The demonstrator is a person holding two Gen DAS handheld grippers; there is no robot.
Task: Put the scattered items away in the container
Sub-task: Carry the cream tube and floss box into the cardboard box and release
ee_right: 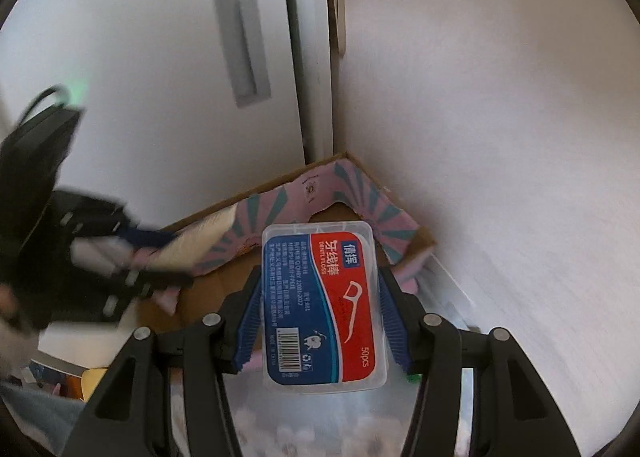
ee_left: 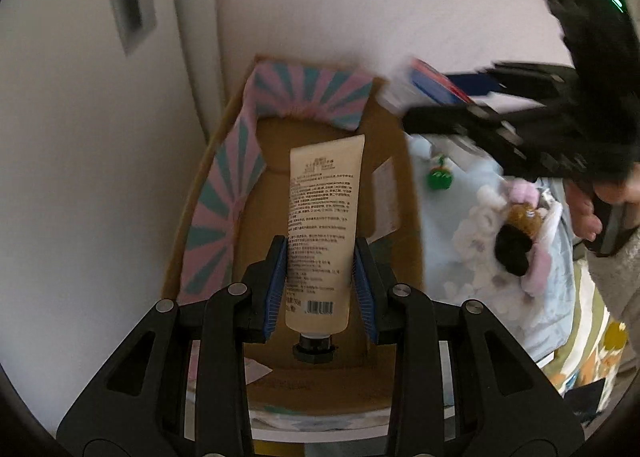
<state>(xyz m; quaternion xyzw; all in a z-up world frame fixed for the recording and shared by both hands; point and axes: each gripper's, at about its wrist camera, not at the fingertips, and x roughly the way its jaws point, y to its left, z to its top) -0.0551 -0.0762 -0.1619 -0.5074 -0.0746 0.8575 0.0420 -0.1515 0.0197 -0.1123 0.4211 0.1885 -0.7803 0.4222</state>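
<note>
My left gripper (ee_left: 320, 253) is shut on a cream lotion tube (ee_left: 324, 217), cap toward the camera, held above the open cardboard box (ee_left: 404, 217) with pink and teal striped flaps (ee_left: 224, 193). My right gripper (ee_right: 318, 289) is shut on a clear dental floss pick box (ee_right: 320, 305) with a red and blue label, held over the box's near corner (ee_right: 224, 285). The right gripper (ee_left: 480, 117) shows blurred at the box's right edge in the left wrist view, with the floss box (ee_left: 428, 85). The left gripper (ee_right: 132, 257) with the tube (ee_right: 200, 237) shows blurred in the right wrist view.
The cardboard box sits in a corner between white walls (ee_right: 500, 117) and a white door (ee_right: 160, 57). To its right on a light blue cloth (ee_left: 440, 225) lie a plush toy with pink and white fluff (ee_left: 516, 225) and a small green item (ee_left: 440, 177).
</note>
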